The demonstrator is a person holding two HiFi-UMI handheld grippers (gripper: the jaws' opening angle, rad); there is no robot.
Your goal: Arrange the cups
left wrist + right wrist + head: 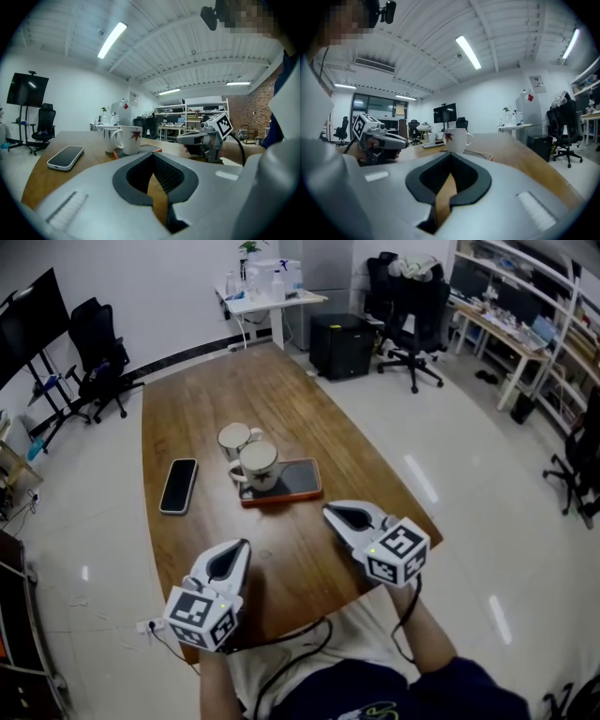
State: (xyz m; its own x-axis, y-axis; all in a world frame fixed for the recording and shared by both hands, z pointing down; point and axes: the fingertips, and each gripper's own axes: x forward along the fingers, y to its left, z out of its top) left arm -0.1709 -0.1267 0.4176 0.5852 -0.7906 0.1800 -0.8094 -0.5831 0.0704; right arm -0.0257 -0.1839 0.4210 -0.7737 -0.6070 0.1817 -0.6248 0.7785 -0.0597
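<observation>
Two white mugs stand together mid-table. The nearer mug (pixel 258 465), with a red leaf print (pixel 130 139) (pixel 457 139), sits on an orange-edged phone (pixel 286 482). The second mug (pixel 237 439) (pixel 109 138) stands just behind it on the wood. My left gripper (pixel 242 545) (pixel 153 154) hovers at the table's near edge, shut with nothing between its jaws. My right gripper (pixel 330 512) (pixel 451 154) is to the right of it, a short way in front of the mugs, also shut and empty. Each gripper shows in the other's view, the right gripper (pixel 202 138) and the left gripper (pixel 377 139).
A black phone (pixel 178 486) (pixel 65 157) lies flat to the left of the mugs. The wooden table (pixel 206 390) stretches away behind them. Office chairs (pixel 412 310), a black cabinet (pixel 340 345) and desks stand beyond the table's far end.
</observation>
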